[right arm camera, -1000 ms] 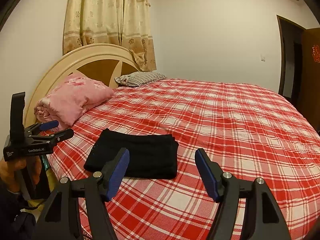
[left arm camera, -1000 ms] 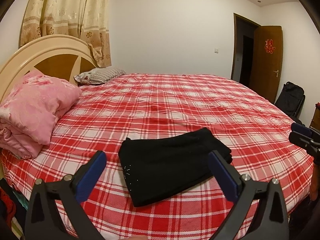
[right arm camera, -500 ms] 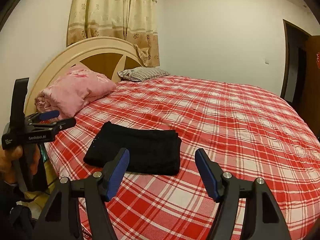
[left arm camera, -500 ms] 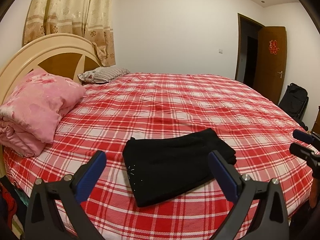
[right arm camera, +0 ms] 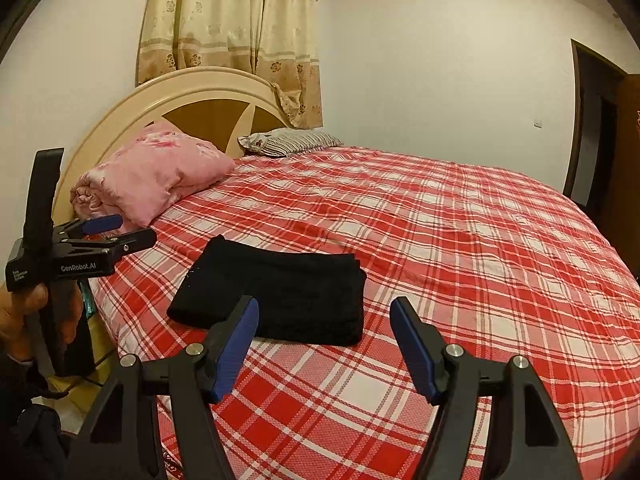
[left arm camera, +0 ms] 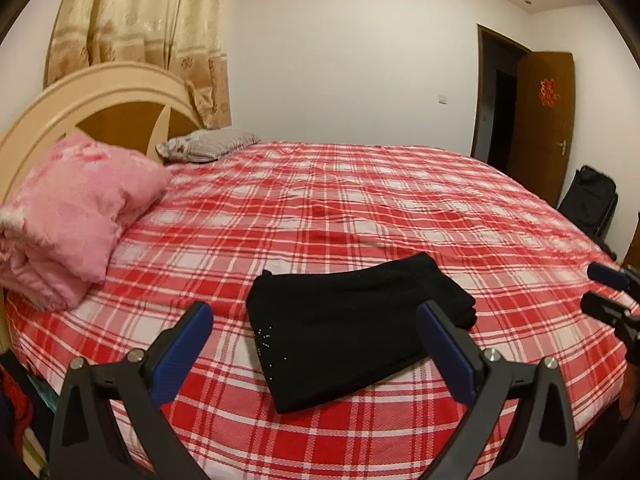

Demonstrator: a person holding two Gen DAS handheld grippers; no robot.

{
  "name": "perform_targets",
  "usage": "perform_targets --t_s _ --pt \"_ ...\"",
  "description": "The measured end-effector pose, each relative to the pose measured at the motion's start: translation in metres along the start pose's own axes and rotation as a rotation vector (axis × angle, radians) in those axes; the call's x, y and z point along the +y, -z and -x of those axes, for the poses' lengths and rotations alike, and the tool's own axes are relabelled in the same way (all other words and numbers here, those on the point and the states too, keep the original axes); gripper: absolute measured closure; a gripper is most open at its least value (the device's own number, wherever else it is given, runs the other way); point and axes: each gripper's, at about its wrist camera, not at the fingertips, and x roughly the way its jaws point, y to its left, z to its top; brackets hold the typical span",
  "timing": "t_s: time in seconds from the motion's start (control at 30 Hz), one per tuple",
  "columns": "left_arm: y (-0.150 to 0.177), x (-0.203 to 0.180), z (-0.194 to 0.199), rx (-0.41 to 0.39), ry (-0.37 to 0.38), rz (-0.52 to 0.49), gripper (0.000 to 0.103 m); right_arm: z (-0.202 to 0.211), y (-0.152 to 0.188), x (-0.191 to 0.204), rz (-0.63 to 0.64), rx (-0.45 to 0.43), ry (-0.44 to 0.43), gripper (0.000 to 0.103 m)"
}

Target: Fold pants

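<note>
In the left wrist view, the left tool [left arm camera: 314, 322] stood open and empty as before; the folded pants [left arm camera: 352, 320] lay unmoved on the bed [left arm camera: 360, 200], near its front edge.

In the right wrist view, the right tool [right arm camera: 324, 320] stayed open too, near the pants [right arm camera: 276, 294]. The folding seemed finished.

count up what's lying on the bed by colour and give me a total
Black: 1, folded pants
Pink: 1, folded quilt
Grey striped: 1, pillow
Total: 3, all on the red plaid bedspread
</note>
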Motion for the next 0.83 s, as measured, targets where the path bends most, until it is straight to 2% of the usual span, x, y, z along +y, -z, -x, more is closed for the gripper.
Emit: perform_targets --t_s 0.4,0.57,0.67,0.83 --pt "0.001 0.0 -0.002 0.005 -0.023 -0.001 0.0 -0.002 0.002 0.0 0.006 0.008 0.007 0.033" --pt "0.0 0.009 -0.005 0.03 0.014 0.075 0.0 -0.002 0.002 0.001 0.01 0.006 0.008 0.033" --pt "0.001 0.011 -0.005 0.022 -0.012 0.066 0.0 -0.002 0.002 0.001 0.009 0.009 0.008 0.033" --pt "0.001 0.009 -0.001 -0.002 -0.014 0.052 0.0 -0.004 0.003 0.002 0.013 0.017 0.006 0.033"
